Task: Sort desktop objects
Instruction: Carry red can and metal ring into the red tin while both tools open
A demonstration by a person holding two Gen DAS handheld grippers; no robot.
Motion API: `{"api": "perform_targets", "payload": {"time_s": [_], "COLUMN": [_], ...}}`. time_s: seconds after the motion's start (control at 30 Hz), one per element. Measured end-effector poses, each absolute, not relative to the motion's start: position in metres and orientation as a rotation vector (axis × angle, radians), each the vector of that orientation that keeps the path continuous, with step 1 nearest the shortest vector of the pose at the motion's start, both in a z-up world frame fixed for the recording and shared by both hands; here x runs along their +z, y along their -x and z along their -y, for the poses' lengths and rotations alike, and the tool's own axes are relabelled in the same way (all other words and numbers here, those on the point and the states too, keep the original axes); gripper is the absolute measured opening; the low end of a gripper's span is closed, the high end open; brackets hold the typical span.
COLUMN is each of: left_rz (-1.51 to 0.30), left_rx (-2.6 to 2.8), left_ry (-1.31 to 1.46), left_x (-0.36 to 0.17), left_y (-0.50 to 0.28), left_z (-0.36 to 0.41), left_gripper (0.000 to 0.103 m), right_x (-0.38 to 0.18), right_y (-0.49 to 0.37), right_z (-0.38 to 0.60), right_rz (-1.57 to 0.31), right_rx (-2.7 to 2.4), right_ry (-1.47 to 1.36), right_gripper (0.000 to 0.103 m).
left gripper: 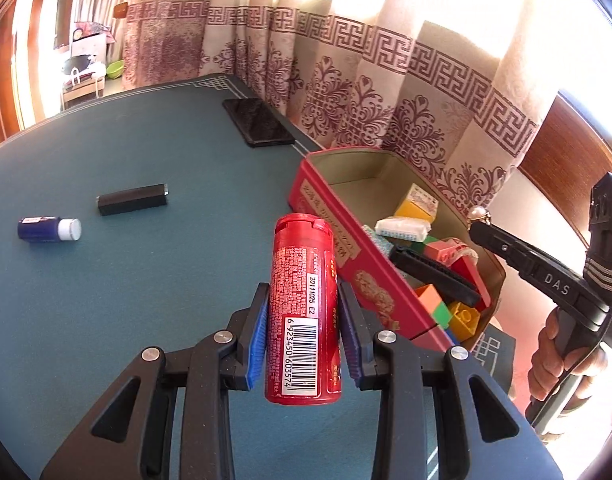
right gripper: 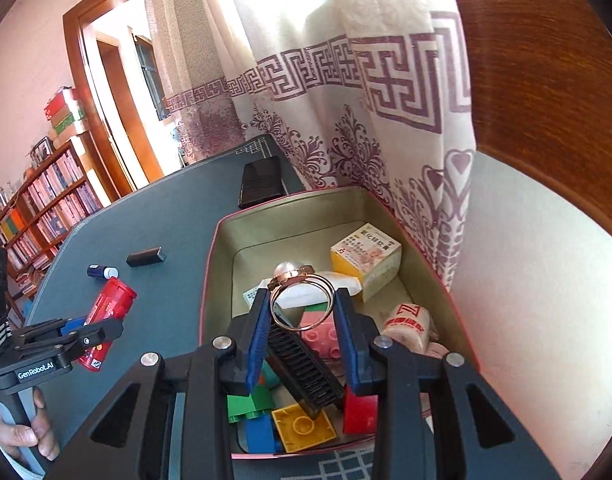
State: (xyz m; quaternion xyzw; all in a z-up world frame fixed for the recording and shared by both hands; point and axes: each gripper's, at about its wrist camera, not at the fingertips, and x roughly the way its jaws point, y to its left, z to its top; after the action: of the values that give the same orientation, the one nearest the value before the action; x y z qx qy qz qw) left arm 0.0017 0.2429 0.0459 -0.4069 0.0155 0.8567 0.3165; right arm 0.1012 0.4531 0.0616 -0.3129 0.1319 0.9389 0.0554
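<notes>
Red gum bottle (left gripper: 304,312) sits clamped between the left gripper (left gripper: 304,312) pads, just at 9 o'clock of the red tin box (left gripper: 346,224); the right gripper (right gripper: 302,300) pinches a gold pearl ring (right gripper: 300,294) above the box's toy bricks (right gripper: 302,426) and black comb (right gripper: 306,372). Both point downward. On the teal table (left gripper: 126,280), a blue vial (left gripper: 48,229) and black bar (left gripper: 132,199) lie at 10 o'clock, curtain (left gripper: 386,80) behind

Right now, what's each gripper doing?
Left gripper: shut on the red canister.
Right gripper: shut on the pearl ring.
</notes>
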Motion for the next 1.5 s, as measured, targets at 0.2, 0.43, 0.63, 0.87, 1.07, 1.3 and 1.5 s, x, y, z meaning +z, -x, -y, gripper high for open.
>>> {"api": "perform_targets", "payload": {"time_s": [0.2, 0.43, 0.63, 0.87, 1.07, 1.3, 1.5], "left_rz": [-0.042, -0.047, -0.046, -0.043, -0.013, -0.021, -0.011], "left_rx": [2.159, 2.108, 2.094, 2.033, 2.041, 2.089, 2.121], "left_ry": [1.063, 1.071, 1.075, 1.130, 1.123, 1.075, 1.078], "left_x": [0.055, 0.054, 0.050, 0.037, 0.035, 0.046, 0.046], "left_y": [-0.004, 0.001, 0.008, 0.010, 0.006, 0.002, 0.005], "left_z": [-0.285, -0.321, -0.340, -0.348, -0.341, -0.329, -0.317], "left_gripper": [0.035, 0.035, 0.035, 0.038, 0.056, 0.056, 0.056], "right_x": [0.059, 0.058, 0.056, 0.054, 0.054, 0.055, 0.056], "right_y": [-0.102, -0.103, -0.102, -0.100, -0.102, -0.105, -0.103], "right_z": [-0.461, -0.471, -0.477, -0.474, -0.477, -0.477, -0.472], "right_rz": [-0.400, -0.434, -0.460, -0.428, -0.447, -0.462, -0.463], "right_rx": [2.837, 2.824, 2.806, 2.798, 2.781, 2.777, 2.787], "right_ry": [0.935, 0.921, 0.921, 0.926, 0.910, 0.895, 0.901], "right_gripper": [0.035, 0.035, 0.035, 0.035, 0.039, 0.039, 0.040]}}
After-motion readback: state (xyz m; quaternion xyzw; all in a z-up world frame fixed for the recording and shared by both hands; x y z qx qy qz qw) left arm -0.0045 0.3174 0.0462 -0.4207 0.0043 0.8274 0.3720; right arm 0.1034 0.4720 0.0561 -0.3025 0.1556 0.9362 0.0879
